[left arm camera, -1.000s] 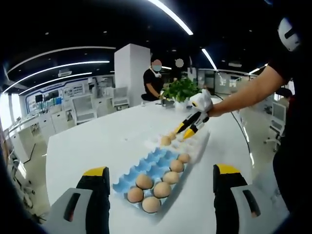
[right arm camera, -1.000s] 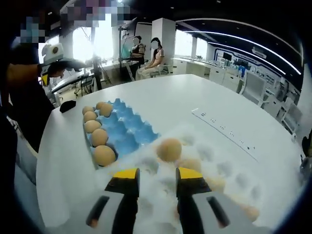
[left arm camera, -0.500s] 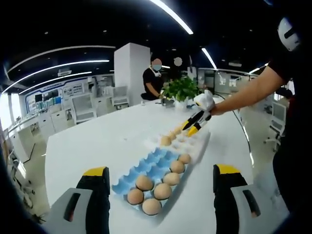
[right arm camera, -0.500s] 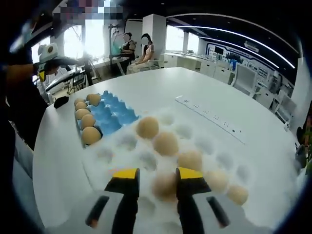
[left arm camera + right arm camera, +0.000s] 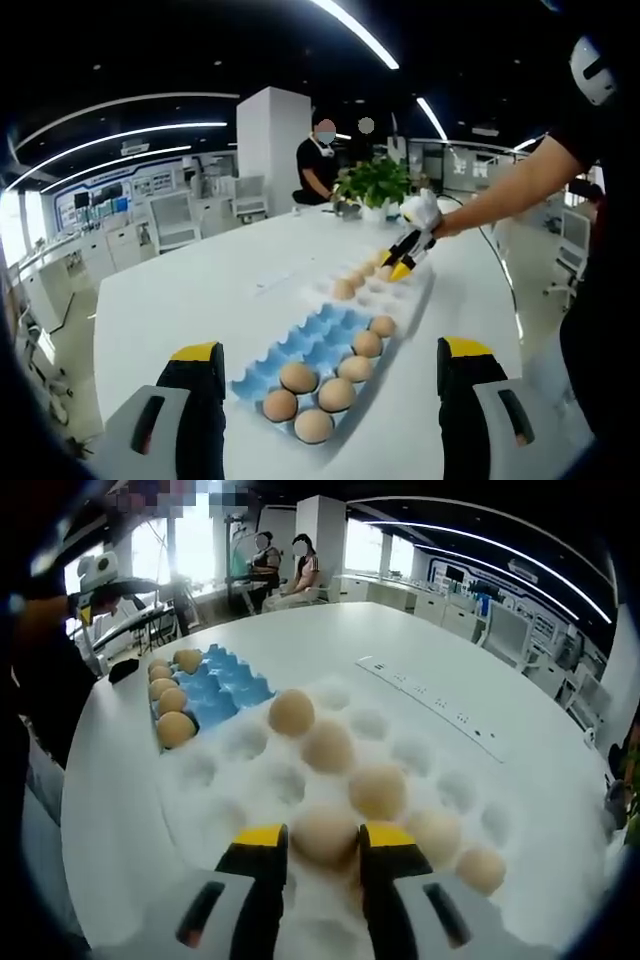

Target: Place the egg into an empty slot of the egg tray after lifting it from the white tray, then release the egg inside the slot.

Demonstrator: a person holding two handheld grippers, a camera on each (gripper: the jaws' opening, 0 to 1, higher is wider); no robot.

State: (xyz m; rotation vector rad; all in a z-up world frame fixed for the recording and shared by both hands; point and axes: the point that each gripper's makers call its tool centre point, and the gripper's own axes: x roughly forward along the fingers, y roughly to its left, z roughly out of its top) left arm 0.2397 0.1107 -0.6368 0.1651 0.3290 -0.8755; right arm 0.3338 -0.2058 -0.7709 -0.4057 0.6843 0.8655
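Observation:
In the right gripper view, my right gripper (image 5: pixel 325 842) hangs low over the white tray (image 5: pixel 205 805), which holds several brown eggs. One egg (image 5: pixel 325 832) sits between its two jaws and fills the gap; the jaws stand as wide as before. Beyond, the blue egg tray (image 5: pixel 222 685) has eggs along its left side and empty slots on its right. In the left gripper view, my left gripper (image 5: pixel 328 352) is wide open above the table, in front of the blue egg tray (image 5: pixel 315 335). Farther off, the right gripper (image 5: pixel 405 258) dips into the white tray (image 5: pixel 405 295).
A white power strip (image 5: pixel 430 705) lies on the round white table (image 5: pixel 330 650) past the trays. A potted plant (image 5: pixel 372 185) stands at the table's far edge. People sit beyond the table, and the person's arm (image 5: pixel 510 185) reaches in from the right.
The right gripper has travelled forward and down from the blue tray's edge over the white tray, so an egg now lies between its jaws. The left gripper has stayed put.

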